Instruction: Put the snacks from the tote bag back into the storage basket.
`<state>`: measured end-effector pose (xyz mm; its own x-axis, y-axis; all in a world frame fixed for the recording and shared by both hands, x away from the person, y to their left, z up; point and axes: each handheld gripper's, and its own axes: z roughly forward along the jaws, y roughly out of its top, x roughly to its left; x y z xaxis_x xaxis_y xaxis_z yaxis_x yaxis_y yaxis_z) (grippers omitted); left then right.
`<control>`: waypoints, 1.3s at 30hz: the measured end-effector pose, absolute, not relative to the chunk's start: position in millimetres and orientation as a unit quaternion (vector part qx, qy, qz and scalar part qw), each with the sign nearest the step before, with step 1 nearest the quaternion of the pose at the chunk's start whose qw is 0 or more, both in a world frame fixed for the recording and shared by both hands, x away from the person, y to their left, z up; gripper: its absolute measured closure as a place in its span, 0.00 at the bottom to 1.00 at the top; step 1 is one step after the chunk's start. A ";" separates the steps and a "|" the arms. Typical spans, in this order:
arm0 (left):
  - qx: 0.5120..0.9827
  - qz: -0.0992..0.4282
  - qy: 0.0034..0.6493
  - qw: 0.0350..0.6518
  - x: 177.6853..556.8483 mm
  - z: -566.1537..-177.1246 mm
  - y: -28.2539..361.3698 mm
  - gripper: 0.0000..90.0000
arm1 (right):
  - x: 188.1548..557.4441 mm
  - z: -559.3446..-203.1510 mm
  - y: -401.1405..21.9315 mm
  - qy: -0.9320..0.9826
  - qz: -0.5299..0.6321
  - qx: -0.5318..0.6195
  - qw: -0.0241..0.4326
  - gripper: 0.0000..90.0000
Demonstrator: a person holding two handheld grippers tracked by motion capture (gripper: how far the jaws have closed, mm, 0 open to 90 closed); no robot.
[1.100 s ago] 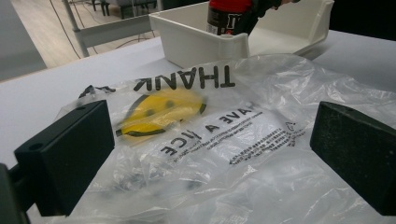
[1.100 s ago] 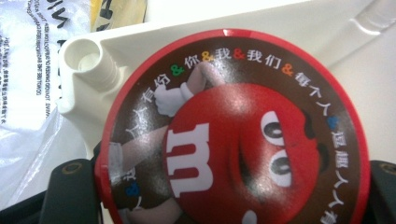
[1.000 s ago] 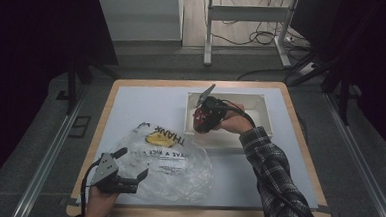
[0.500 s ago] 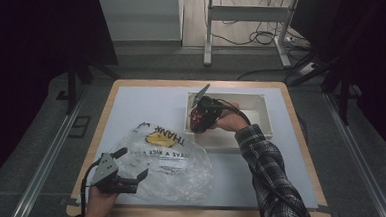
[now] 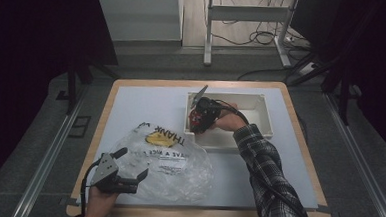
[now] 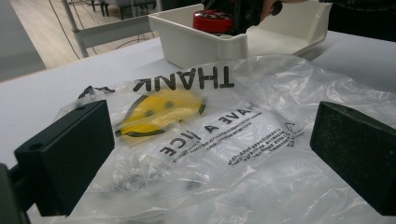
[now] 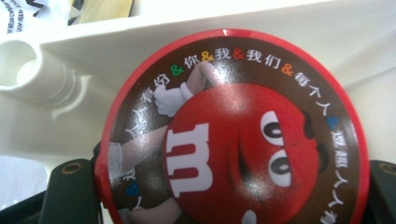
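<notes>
Right tongs (image 5: 196,119) clamped on my round red candy tin (image 7: 233,130), now lower inside the white plastic bin (image 5: 260,131) than a second ago. Left tongs (image 5: 127,180) gape wide, holding nothing, over the clear printed plastic bag (image 6: 224,154); release looks next.

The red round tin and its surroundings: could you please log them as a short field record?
held item: red round tin, cartoon lid
holder: right hand-held gripper, jaws shut on the tin's sides
location: inside the white bin, near its left wall
left hand-held gripper: open, at the clear plastic bag
bag: flat on the table, smiley print
</notes>
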<state>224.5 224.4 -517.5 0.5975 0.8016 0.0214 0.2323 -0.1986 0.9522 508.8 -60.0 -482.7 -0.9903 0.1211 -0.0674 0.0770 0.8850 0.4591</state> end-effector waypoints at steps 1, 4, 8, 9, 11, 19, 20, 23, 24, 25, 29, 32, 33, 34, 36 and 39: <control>0.725 0.272 0.357 0.523 224.5 -517.5 224.4 0.00 | 509.0 -483.5 -59.8 0.970 0.233 0.052 0.047 0.29; 0.725 0.272 0.357 0.523 224.5 -517.5 224.4 0.00 | 509.6 -486.0 -59.1 0.970 0.232 0.052 0.045 0.29; 0.725 0.272 0.356 0.523 224.3 -517.5 224.2 0.00 | 510.3 -488.8 -58.7 0.971 0.231 0.051 0.043 0.29; 0.725 0.272 0.356 0.523 224.4 -517.6 224.1 0.00 | 510.4 -489.6 -58.4 0.971 0.231 0.051 0.043 0.29; 0.725 0.272 0.356 0.523 224.3 -517.5 224.2 0.00 | 511.2 -491.8 -57.8 0.971 0.231 0.052 0.041 0.29; 0.724 0.272 0.357 0.524 224.3 -517.5 224.4 0.00 | 513.8 -496.7 -56.9 0.971 0.231 0.049 0.037 0.29; 0.724 0.272 0.357 0.524 224.3 -517.5 224.4 0.00 | 513.8 -496.7 -56.9 0.971 0.231 0.049 0.037 0.29; 0.724 0.272 0.357 0.524 224.3 -517.6 224.3 0.00 | 514.7 -496.7 -57.7 0.971 0.232 0.050 0.036 0.28; 0.724 0.272 0.357 0.524 224.3 -517.6 224.3 0.00 | 514.9 -497.0 -57.9 0.971 0.233 0.049 0.036 0.29; 0.724 0.272 0.357 0.524 224.3 -517.6 224.2 0.00 | 514.8 -497.3 -57.9 0.970 0.234 0.048 0.036 0.28; 0.724 0.273 0.357 0.524 224.1 -517.6 224.1 0.00 | 514.5 -498.0 -58.4 0.970 0.237 0.042 0.038 0.28; 0.724 0.273 0.356 0.523 224.0 -517.6 223.9 0.00 | 514.7 -498.8 -59.6 0.969 0.242 0.044 0.039 0.28; 0.725 0.273 0.356 0.523 224.1 -517.6 223.9 0.00 | 514.4 -499.4 -59.9 0.968 0.244 0.045 0.041 0.28; 0.725 0.272 0.356 0.523 224.1 -517.6 223.9 0.00 | 514.2 -499.5 -60.0 0.968 0.245 0.044 0.042 0.28; 0.725 0.273 0.356 0.523 224.2 -517.8 223.8 0.00 | 514.0 -499.4 -59.9 0.968 0.245 0.047 0.043 0.27; 0.725 0.273 0.356 0.522 224.2 -517.8 223.7 0.00 | 513.7 -498.2 -60.0 0.966 0.251 0.053 0.043 0.24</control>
